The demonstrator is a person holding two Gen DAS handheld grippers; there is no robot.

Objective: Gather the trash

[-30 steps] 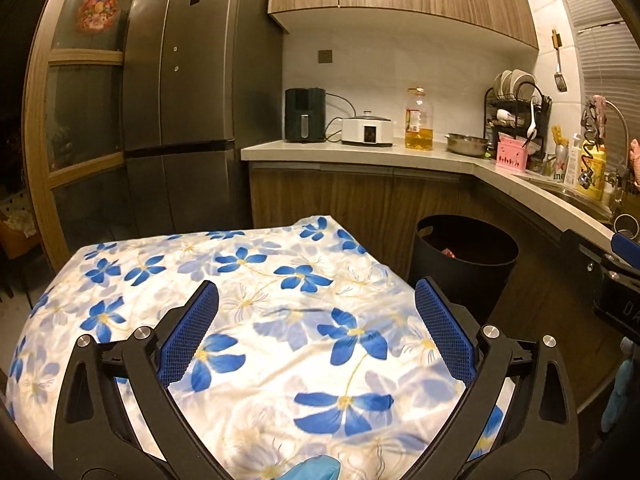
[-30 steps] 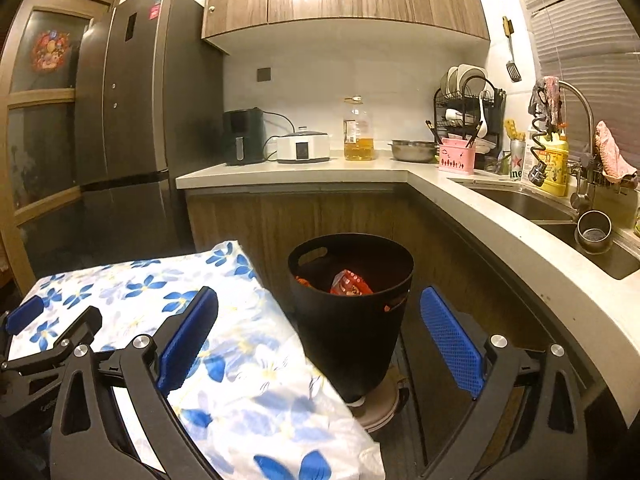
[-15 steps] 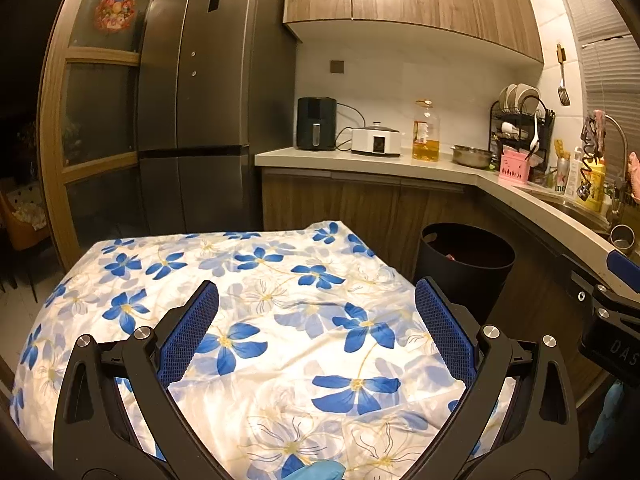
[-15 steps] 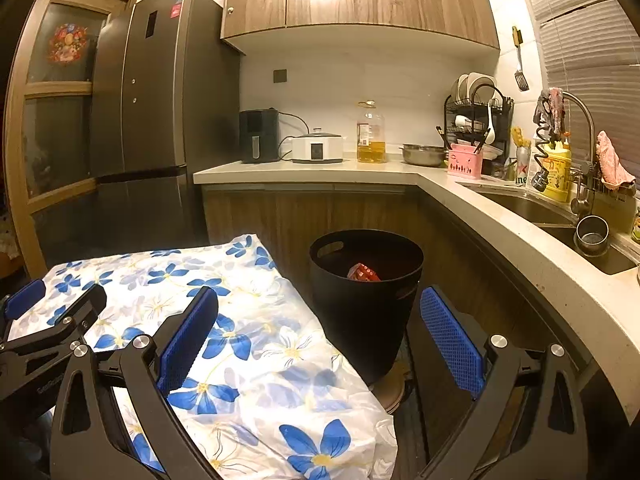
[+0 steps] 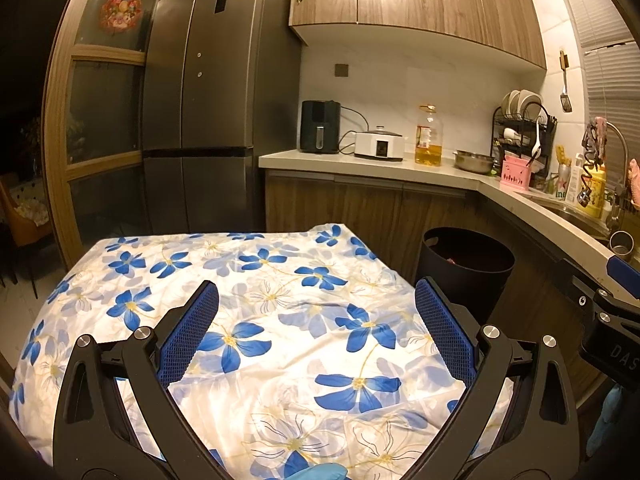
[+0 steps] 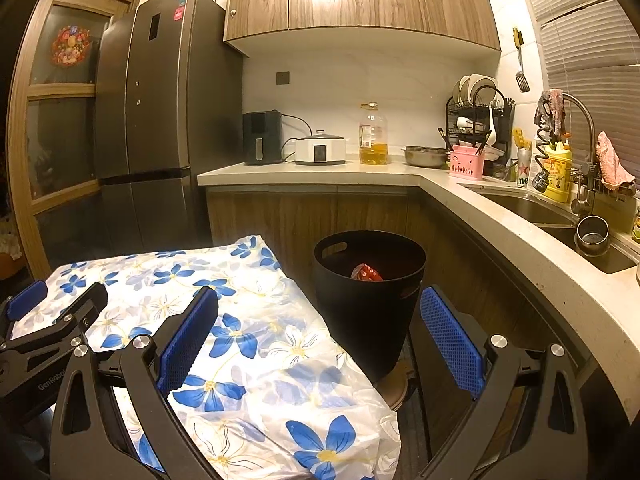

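Two empty grippers over a flowery table, with the bin close by.

The left gripper (image 5: 316, 328) and the right gripper (image 6: 320, 336) are both wide open and hold nothing. A blue flower cloth (image 5: 280, 280) lies under them. The black trash bin (image 6: 368, 280) stands just past the right gripper, right of the cloth, with a red wrapper (image 6: 366, 273) inside it.

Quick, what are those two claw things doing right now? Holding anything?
Left gripper: open, holding nothing, over the flowered cloth.
Right gripper: open, holding nothing, facing the black bin.
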